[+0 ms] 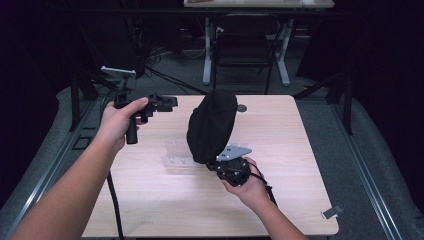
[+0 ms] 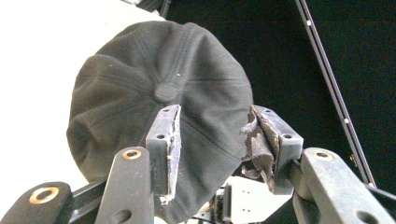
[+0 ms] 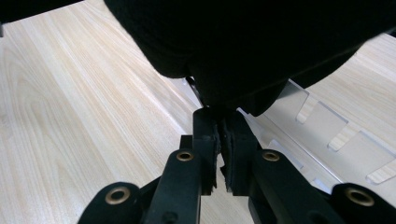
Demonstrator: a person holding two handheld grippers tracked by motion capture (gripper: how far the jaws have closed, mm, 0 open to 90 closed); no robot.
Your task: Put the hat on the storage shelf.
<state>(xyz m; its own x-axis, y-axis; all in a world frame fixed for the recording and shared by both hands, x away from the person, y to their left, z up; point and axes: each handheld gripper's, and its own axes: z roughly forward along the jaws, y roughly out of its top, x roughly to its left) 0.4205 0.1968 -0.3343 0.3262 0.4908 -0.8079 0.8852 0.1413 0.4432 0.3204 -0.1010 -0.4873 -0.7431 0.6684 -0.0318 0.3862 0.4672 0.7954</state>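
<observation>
A black cap point(image 1: 212, 125) stands lifted above the middle of the wooden table point(image 1: 290, 200), its crown turned to the left. My right gripper point(image 1: 218, 164) is under it and is shut on the cap's lower edge point(image 3: 224, 100), as the right gripper view shows with the jaws pressed together point(image 3: 220, 122). My left gripper point(image 1: 169, 103) is held in the air at the table's far left, open, with nothing between its fingers. In the left gripper view the cap's crown and top button point(image 2: 164, 91) lie beyond the open left gripper point(image 2: 212, 123), apart from it.
A clear acrylic rack point(image 1: 176, 153) lies flat on the table under and left of the cap, also seen as the slotted clear plate point(image 3: 327, 135). A small grey clip point(image 1: 332, 211) sits at the front right corner. A black cable point(image 1: 115, 205) hangs off the left edge.
</observation>
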